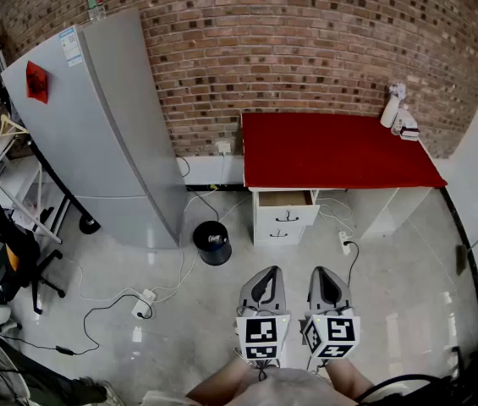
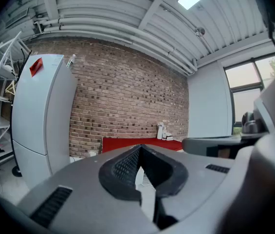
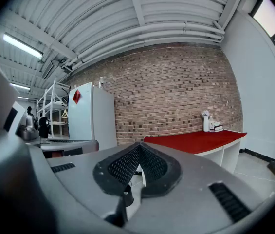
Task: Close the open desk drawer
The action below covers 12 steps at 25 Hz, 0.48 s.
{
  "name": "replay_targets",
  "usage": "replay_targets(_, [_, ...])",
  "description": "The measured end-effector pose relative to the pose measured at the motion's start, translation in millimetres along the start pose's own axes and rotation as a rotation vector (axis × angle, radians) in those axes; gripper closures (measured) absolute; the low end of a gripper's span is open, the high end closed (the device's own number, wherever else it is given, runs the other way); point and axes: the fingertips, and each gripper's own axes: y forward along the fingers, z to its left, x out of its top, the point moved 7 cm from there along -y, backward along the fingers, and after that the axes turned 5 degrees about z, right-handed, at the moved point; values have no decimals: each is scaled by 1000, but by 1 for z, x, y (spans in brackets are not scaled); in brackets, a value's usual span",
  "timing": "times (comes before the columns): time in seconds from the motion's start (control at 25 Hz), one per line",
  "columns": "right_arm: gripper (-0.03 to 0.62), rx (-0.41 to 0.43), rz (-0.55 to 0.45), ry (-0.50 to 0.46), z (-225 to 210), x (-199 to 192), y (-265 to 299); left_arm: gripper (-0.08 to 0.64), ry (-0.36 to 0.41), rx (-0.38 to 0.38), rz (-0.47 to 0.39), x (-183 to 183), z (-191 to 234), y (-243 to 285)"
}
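Note:
A white desk with a red top (image 1: 340,150) stands against the brick wall. Its drawer unit sits under the left end, and the top drawer (image 1: 286,200) is pulled out, showing a brown inside. The lower drawer (image 1: 278,231) is closed. My left gripper (image 1: 270,270) and right gripper (image 1: 321,270) are side by side near the bottom of the head view, well short of the desk and pointing at it. Both are shut with nothing held. The left gripper (image 2: 140,147) view and the right gripper (image 3: 138,144) view show the red top (image 2: 122,143) (image 3: 195,139) far off. The jaws hide the drawer there.
A tall grey fridge (image 1: 103,134) stands left of the desk, with a black bin (image 1: 212,242) between them. Cables and a power strip (image 1: 144,301) lie on the glossy floor at the left. A second strip (image 1: 344,242) lies by the desk. A spray bottle (image 1: 391,104) stands at the desk's back right.

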Motion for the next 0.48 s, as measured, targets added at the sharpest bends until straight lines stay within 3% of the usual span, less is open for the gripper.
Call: replay_targets(0.48, [594, -12, -7, 18, 6, 1, 1, 555, -12, 11, -3, 2, 12, -3])
